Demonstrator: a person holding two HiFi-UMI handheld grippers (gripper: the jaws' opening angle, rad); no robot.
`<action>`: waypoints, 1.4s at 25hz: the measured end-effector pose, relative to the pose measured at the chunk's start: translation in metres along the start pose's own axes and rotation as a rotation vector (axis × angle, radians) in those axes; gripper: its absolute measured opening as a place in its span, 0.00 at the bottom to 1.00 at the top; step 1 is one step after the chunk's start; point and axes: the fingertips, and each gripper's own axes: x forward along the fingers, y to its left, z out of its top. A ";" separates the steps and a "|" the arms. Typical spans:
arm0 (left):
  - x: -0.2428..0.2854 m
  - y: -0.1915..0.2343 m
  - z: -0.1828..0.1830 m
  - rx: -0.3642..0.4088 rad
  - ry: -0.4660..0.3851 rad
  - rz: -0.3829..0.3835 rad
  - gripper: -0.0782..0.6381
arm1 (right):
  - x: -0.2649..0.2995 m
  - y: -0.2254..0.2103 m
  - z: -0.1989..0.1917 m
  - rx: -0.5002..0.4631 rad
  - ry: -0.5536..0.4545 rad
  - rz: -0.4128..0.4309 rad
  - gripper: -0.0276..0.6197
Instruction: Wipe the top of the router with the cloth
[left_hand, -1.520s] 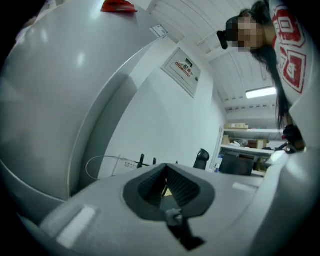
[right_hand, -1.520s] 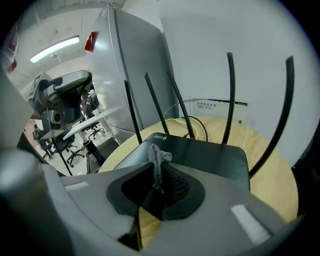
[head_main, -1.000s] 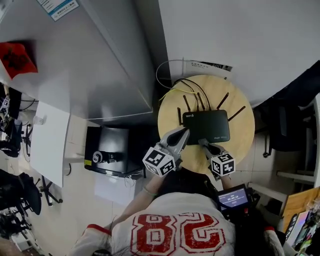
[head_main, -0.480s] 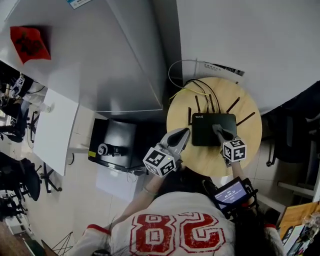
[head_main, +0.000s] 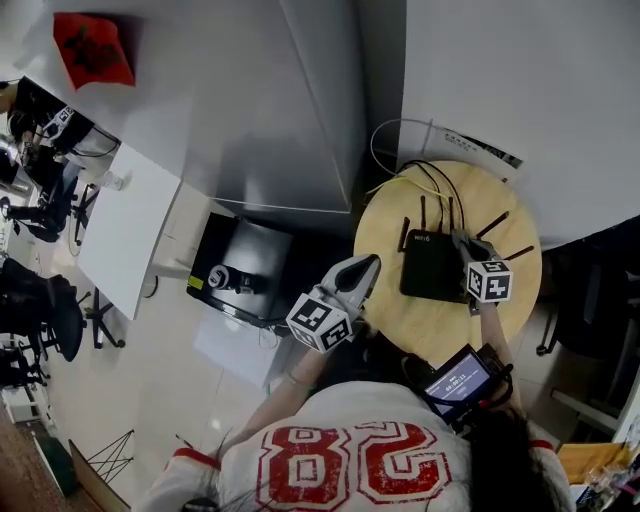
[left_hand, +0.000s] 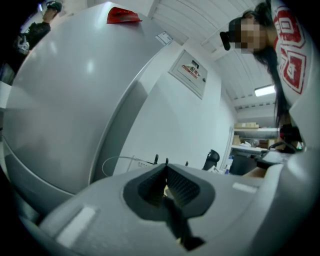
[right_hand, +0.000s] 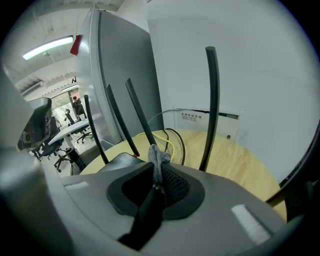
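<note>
A round, light wooden table (head_main: 395, 330) stands against a white wall (head_main: 520, 80), and the black, flat router with upright stick antennas (head_main: 430, 265) lies on the far half of its top. Behind the router, yellow and black cables (head_main: 432, 183) run across the wood towards the wall.

The right gripper (head_main: 466, 243) is over the router's right side, its marker cube just beside that edge and its jaws reaching towards the antennas. In the right gripper view its jaws are clamped on a small grey woven cloth (right_hand: 157, 157), a crumpled fold of which sticks out past the tips. The router's dark top (right_hand: 107, 162) lies just beneath, with the antennas (right_hand: 210, 105) close ahead. Whether the cloth touches the top cannot be told.

The left gripper (head_main: 367, 266) is off the router's left side, near the table's edge, and points at the router without touching it. Its jaws are pressed together with nothing between them.

Further left of the router stands a tall grey metal cabinet (head_main: 250, 110) bearing a red paper (head_main: 93, 48). A black box (head_main: 240, 280) sits on the floor at the cabinet's foot.
</note>
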 end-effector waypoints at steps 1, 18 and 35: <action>-0.001 0.001 0.000 0.001 0.000 0.004 0.11 | 0.003 -0.001 0.001 -0.002 0.001 0.001 0.11; 0.010 -0.018 -0.006 0.005 0.018 -0.060 0.11 | -0.029 0.033 -0.045 0.060 -0.005 0.021 0.11; 0.034 -0.062 -0.025 -0.020 0.057 -0.210 0.11 | -0.086 0.072 -0.102 0.173 -0.017 0.014 0.11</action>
